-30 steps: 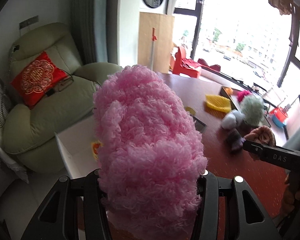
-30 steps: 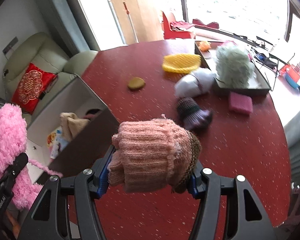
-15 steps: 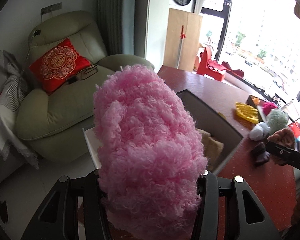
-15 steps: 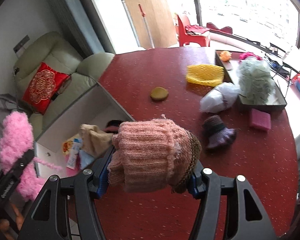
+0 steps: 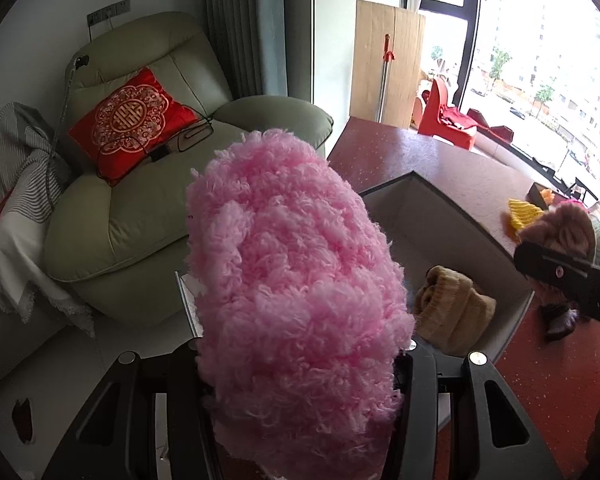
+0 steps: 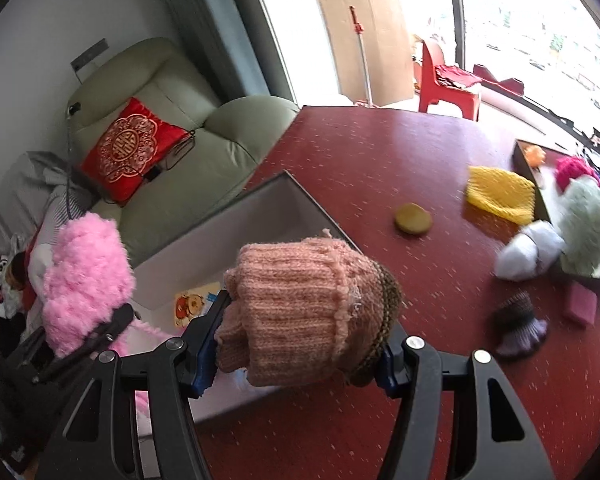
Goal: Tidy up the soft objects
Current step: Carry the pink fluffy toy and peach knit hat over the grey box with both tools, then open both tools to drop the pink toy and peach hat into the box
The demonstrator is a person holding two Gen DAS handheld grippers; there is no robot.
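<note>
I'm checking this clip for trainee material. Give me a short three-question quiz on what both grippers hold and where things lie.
1. True or false: the left gripper is shut on the pink fluffy yarn.
2. What does the right gripper hold? A) yellow knit B) peach knit hat C) white bundle
3. Fill in: the tan knit lies inside the ____.

Key:
1. True.
2. B, the peach knit hat; the yellow knit and the white bundle lie on the red table.
3. The box, open beside the table.
</note>
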